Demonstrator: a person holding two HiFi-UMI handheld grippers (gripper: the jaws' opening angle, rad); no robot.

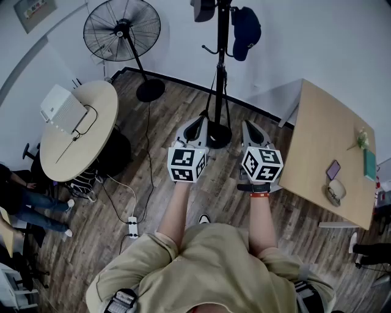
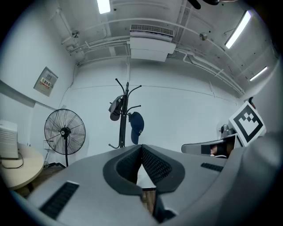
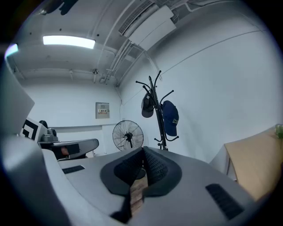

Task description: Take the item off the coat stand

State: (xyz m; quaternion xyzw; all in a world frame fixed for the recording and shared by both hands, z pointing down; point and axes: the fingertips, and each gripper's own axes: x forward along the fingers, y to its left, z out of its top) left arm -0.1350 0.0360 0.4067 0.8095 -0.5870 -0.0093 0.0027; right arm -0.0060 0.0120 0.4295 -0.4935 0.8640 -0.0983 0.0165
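The black coat stand (image 1: 221,61) rises from its round base (image 1: 215,136) on the wood floor straight ahead. A navy cap (image 1: 244,30) hangs on its right hooks and a grey cap (image 1: 203,9) on its upper left. My left gripper (image 1: 195,128) and right gripper (image 1: 249,129) are held side by side, short of the stand, both shut with nothing in them. In the left gripper view the stand (image 2: 124,119) with the navy cap (image 2: 136,127) stands beyond the closed gripper (image 2: 141,148). The right gripper view shows the navy cap (image 3: 170,118) above the closed gripper (image 3: 143,154).
A standing fan (image 1: 122,27) is left of the stand. A round table (image 1: 104,101) with a white device (image 1: 63,109) is at the left, a wooden table (image 1: 327,153) at the right. A power strip (image 1: 131,227) and cables lie on the floor. A person's legs (image 1: 24,202) show at far left.
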